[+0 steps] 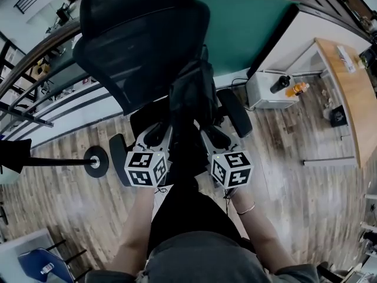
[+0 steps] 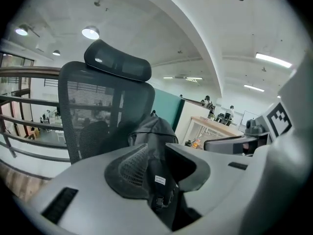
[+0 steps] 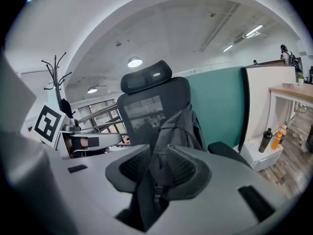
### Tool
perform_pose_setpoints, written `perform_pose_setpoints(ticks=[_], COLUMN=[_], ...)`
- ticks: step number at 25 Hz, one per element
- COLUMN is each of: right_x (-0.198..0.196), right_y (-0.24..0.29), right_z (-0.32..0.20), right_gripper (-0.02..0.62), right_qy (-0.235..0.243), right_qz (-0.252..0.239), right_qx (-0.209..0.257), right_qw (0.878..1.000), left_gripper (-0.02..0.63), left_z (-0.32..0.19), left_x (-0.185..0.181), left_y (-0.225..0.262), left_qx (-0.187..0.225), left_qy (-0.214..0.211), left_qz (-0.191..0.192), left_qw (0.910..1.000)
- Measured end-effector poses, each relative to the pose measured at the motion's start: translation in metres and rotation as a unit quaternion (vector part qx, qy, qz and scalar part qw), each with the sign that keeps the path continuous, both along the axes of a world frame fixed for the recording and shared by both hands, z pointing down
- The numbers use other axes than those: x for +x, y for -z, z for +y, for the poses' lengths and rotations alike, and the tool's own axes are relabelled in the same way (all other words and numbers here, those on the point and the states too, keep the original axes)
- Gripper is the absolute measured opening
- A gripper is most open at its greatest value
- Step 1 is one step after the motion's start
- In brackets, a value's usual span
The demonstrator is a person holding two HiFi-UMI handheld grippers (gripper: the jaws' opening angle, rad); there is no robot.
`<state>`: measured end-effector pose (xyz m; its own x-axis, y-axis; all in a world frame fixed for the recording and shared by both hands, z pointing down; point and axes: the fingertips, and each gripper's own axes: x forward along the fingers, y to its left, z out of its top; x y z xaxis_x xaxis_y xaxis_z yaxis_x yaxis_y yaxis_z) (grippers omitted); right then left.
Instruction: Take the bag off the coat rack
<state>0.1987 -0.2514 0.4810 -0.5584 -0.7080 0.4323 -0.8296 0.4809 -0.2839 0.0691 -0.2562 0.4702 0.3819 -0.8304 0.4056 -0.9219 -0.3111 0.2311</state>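
Office chair [image 1: 141, 40] stands dead ahead, its back and armrest [image 1: 234, 112] walling the front; the bag [image 1: 191, 93] fills the gap between left gripper [image 1: 155, 135] and right gripper [image 1: 215, 137]. Coat rack [image 1: 103, 164] base and pole block the left, with the railing [image 1: 29, 115] beyond. Open wood floor [image 1: 294, 187] lies to the right, up to the white cabinet [image 1: 265, 96] and desk [image 1: 347, 93].

Wood-plank floor [image 1: 300, 202] under office chair [image 1: 141, 46] and coat-rack base [image 1: 95, 161]

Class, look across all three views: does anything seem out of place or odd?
The black bag is off the coat rack, gripped by its straps in the left tongs and right tongs before the office chair. Nothing looks spilled or damaged.
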Motion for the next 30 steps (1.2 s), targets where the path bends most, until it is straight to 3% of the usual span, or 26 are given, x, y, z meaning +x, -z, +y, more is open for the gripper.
perform_pose_setpoints(ticks=[8, 18, 30], right_x=[0.016, 0.028, 0.043], right_y=[0.018, 0.03, 0.041], right_z=[0.012, 0.027, 0.032], right_gripper=[0.009, 0.003, 0.002], right_qy=[0.01, 0.029, 0.023], right_qz=[0.007, 0.025, 0.038], right_qx=[0.027, 0.038, 0.051], right_qw=[1.0, 0.999, 0.998], left_gripper=[0.074, 0.038, 0.034], left_z=[0.019, 0.038, 0.052], left_x=[0.009, 0.015, 0.02], left_y=[0.007, 0.021, 0.024], left_qx=[0.007, 0.028, 0.025], left_qy=[0.008, 0.013, 0.012], left_qz=[-0.007, -0.02, -0.023], left_qw=[0.9999, 0.9993, 0.9993])
